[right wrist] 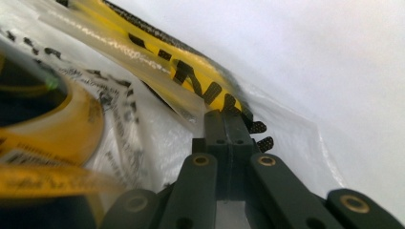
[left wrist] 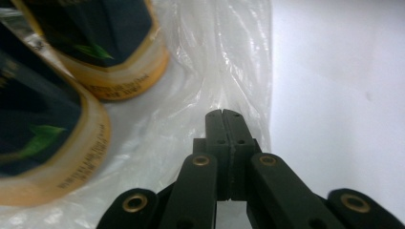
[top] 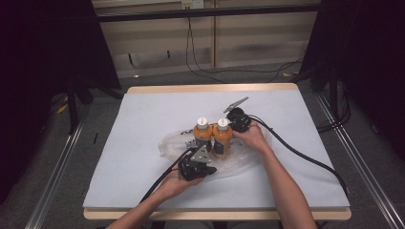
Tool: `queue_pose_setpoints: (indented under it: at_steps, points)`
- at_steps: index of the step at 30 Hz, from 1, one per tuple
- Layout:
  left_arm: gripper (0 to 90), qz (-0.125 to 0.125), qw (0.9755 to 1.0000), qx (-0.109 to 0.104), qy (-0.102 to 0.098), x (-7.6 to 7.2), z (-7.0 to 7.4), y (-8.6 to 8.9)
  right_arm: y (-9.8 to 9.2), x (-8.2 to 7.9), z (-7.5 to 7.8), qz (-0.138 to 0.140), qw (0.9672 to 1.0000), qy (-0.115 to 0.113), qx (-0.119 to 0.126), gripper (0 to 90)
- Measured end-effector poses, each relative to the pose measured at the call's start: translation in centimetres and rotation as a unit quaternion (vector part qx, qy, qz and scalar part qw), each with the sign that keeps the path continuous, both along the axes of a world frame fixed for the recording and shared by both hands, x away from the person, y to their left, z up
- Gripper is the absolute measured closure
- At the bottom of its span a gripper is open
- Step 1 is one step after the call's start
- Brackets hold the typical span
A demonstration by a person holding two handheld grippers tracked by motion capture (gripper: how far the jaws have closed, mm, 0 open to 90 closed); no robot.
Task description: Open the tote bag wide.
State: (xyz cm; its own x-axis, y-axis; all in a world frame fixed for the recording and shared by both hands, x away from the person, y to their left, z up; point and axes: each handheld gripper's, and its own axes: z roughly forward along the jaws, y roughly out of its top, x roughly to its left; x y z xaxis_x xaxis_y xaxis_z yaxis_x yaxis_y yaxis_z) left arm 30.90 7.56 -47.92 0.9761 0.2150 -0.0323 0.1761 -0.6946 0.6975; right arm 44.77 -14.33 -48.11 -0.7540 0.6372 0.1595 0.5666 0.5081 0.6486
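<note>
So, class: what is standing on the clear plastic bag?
Two orange bottles stand upright on the clear plastic bag; both grippers' fingers pinch its edges. Anything beneath the bag is hidden.

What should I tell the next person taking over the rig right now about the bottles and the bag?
Left hand-held gripper: shut, pinching the clear plastic bag at its near edge.
Right hand-held gripper: shut on the bag's far side, by the yellow printed strip.
Two orange bottles stand upright side by side mid-table on the white cloth, with the bag around their bases.
Done: both bag edges gripped.
Left: probably drawing the bag up around the bottles; whether they are fully inside is unclear.
</note>
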Motion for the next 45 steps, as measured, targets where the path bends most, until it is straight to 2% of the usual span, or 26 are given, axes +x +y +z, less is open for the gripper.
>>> queue_pose_setpoints:
  at_steps: [8, 11, 15, 16, 19, 21, 23, 24, 28, 29, 30, 32, 33, 37, 39, 40, 41, 43, 45]
  points:
    - [90.0, -0.011, 0.9999, 0.002, 0.002, -0.5, 0.1, 0.3, 0.6, 1.1, -0.1, -0.013, 0.9999, 0.004, 0.007, 90.0]
    - [90.0, -0.014, 0.9999, 0.001, 0.001, -0.9, 0.1, 0.3, 0.8, 1.3, -0.1, -0.021, 0.9998, -0.001, -0.002, 90.0]
    - [90.0, -0.023, 0.9997, 0.010, 0.002, -1.1, 0.2, 0.5, 0.9, 1.5, -0.2, -0.032, 0.9994, -0.001, 0.009, 90.0]
    - [90.0, -0.022, 0.9997, -0.004, 0.009, -1.1, 0.1, 0.6, 1.0, 1.6, -0.2, -0.033, 0.9994, -0.002, 0.010, 90.0]
    - [90.0, -0.025, 0.9997, 0.001, 0.005, -1.4, 0.1, 0.6, 1.1, 1.8, -0.2, -0.036, 0.9993, -0.006, 0.005, 90.0]
    - [90.0, -0.026, 0.9996, 0.013, 0.006, -1.4, 0.3, 0.6, 1.2, 1.9, -0.2, -0.038, 0.9992, -0.007, 0.000, 90.0]
    - [90.0, -0.026, 0.9997, 0.001, 0.006, -1.5, 0.1, 0.6, 1.3, 2.1, -0.1, -0.044, 0.9990, -0.008, -0.003, 90.0]
    - [90.0, -0.026, 0.9996, 0.007, 0.005, -1.6, 0.2, 0.6, 1.4, 2.1, -0.2, -0.047, 0.9989, -0.007, 0.000, 90.0]
    - [90.0, -0.034, 0.9993, -0.002, 0.011, -1.9, 0.2, 0.7, 1.5, 2.4, -0.2, -0.052, 0.9986, -0.010, -0.004, 90.0]
    - [90.0, -0.031, 0.9995, 0.001, 0.009, -2.0, 0.2, 0.7, 1.5, 2.4, -0.2, -0.054, 0.9985, -0.007, -0.003, 90.0]
    - [90.0, -0.032, 0.9994, 0.014, 0.007, -2.0, 0.4, 0.7, 1.6, 2.5, -0.2, -0.054, 0.9985, -0.012, -0.003, 90.0]
    - [90.0, -0.032, 0.9993, 0.012, 0.013, -2.0, 0.3, 0.7, 1.6, 2.6, -0.2, -0.059, 0.9982, -0.010, -0.006, 90.0]
    - [90.0, -0.030, 0.9994, -0.005, 0.015, -2.1, 0.1, 0.7, 1.7, 2.6, -0.2, -0.061, 0.9980, -0.014, -0.005, 90.0]
    - [90.0, -0.035, 0.9993, -0.003, 0.016, -2.4, 0.2, 0.8, 2.0, 2.8, -0.2, -0.070, 0.9971, -0.024, -0.015, 90.0]
    - [90.0, -0.031, 0.9992, -0.008, 0.023, -2.3, 0.2, 0.8, 2.1, 2.8, -0.1, -0.074, 0.9969, -0.019, -0.019, 90.0]
    - [90.0, -0.032, 0.9992, -0.002, 0.025, -2.2, 0.2, 0.9, 2.0, 2.9, -0.1, -0.072, 0.9970, -0.023, -0.016, 90.0]
    - [90.0, -0.033, 0.9990, -0.007, 0.028, -2.1, 0.2, 0.9, 1.9, 2.8, -0.1, -0.077, 0.9969, -0.013, -0.010, 90.0]
    - [90.0, -0.028, 0.9991, -0.014, 0.030, -2.0, 0.3, 1.1, 1.8, 2.6, 0.0, -0.066, 0.9978, -0.010, 0.001, 90.0]
    - [90.0, -0.026, 0.9984, -0.037, 0.033, -1.9, 0.5, 1.1, 1.6, 2.2, 0.6, -0.062, 0.9978, -0.008, 0.022, 90.0]
